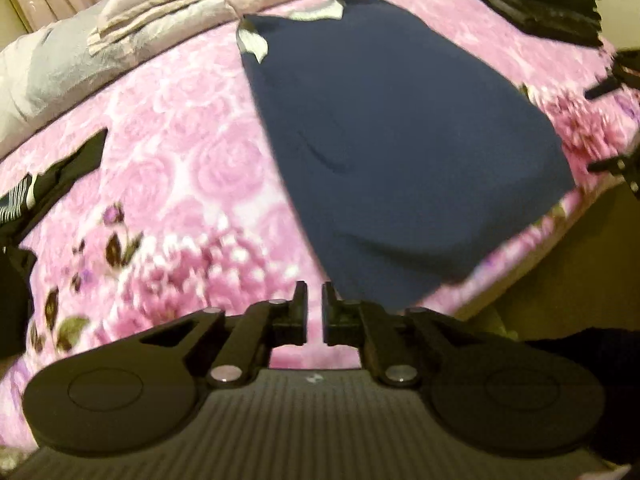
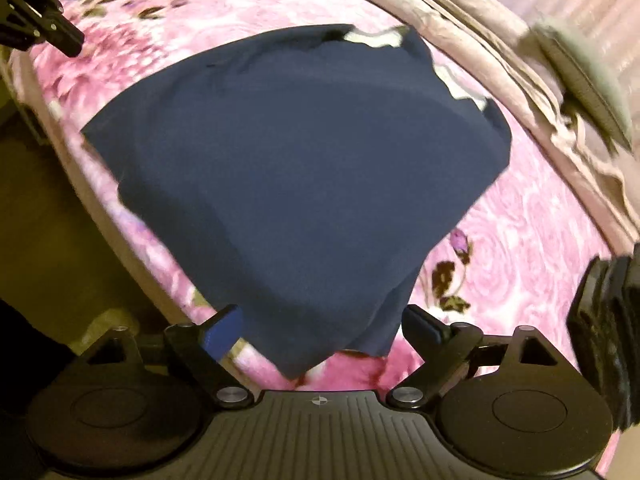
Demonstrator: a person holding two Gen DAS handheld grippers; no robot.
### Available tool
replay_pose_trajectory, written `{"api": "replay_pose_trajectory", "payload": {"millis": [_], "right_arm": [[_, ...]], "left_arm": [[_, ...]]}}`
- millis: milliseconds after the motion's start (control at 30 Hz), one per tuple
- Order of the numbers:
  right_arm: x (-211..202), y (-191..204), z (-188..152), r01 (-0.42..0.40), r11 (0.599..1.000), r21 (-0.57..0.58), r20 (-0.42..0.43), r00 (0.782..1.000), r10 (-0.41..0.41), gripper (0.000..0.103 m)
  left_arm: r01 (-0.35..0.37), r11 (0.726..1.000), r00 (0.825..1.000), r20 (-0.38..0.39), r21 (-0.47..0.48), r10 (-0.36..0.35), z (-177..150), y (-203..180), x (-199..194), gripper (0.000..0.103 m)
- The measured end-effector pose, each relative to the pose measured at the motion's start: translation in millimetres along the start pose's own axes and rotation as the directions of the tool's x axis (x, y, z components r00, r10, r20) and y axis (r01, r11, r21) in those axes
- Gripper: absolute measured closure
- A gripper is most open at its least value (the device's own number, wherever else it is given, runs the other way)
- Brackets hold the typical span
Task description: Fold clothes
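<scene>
Navy shirt (image 2: 296, 168) flat on bed; L tongs (image 1: 315, 298) nearly closed, R tongs (image 2: 320, 326) wide.

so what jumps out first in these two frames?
The navy garment, spread flat across the pink floral bedspread near the bed's edge. The right gripper hangs open over its near corner; the left gripper sits nearly closed and empty. A stack of dark folded clothes sits beyond.

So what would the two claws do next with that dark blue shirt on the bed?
Probably the right gripper eases forward and closes on the near edge of the navy shirt. Its jaws stand wide open on either side of that corner, which lies on the pink floral bedspread by the bed's edge, ungripped. The left gripper is nearly shut and holds nothing, so it would need to open first.
</scene>
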State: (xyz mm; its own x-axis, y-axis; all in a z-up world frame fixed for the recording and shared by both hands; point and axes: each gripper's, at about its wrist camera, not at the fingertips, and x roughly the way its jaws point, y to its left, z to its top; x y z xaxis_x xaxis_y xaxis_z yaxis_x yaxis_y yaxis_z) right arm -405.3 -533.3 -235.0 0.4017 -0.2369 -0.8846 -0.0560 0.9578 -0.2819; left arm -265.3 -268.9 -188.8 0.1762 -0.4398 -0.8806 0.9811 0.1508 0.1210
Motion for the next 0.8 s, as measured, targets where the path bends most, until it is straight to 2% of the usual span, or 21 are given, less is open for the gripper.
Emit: {"api": "replay_pose_trajectory", "payload": {"millis": [133, 300, 400, 633, 800], "right_arm": [[0.6, -24.6, 22.0, 0.014, 0.997, 0.076, 0.018, 1.000, -0.015, 0.013], [16.3, -76.5, 53.1, 0.006, 0.985, 0.172, 0.057, 0.998, -0.016, 0.013], [42.7, -126.8, 69.8, -0.020, 0.983, 0.180, 0.127, 0.992, -0.003, 0.013], [132.2, -249.3, 104.1, -0.077, 0.964, 0.256, 0.180, 0.983, 0.031, 0.013], [178.0, -294.0, 141.8, -0.087, 0.949, 0.302, 0.209, 0.978, 0.024, 0.013]], "left_arm": [[-0.011, 0.999, 0.997, 0.073, 0.039, 0.008, 39.1, 11.5, 16.3, 0.091], [0.029, 0.999, 0.989, 0.146, 0.037, -0.034, 121.4, 37.0, 53.1, 0.079], [0.071, 0.997, 0.982, 0.172, 0.013, -0.072, 176.8, 52.3, 86.9, 0.074], [0.113, 0.988, 0.980, 0.174, -0.104, -0.094, 292.1, 84.6, 192.1, 0.066], [0.148, 0.968, 0.979, 0.169, -0.201, -0.114, 348.3, 108.2, 263.4, 0.063]]}}
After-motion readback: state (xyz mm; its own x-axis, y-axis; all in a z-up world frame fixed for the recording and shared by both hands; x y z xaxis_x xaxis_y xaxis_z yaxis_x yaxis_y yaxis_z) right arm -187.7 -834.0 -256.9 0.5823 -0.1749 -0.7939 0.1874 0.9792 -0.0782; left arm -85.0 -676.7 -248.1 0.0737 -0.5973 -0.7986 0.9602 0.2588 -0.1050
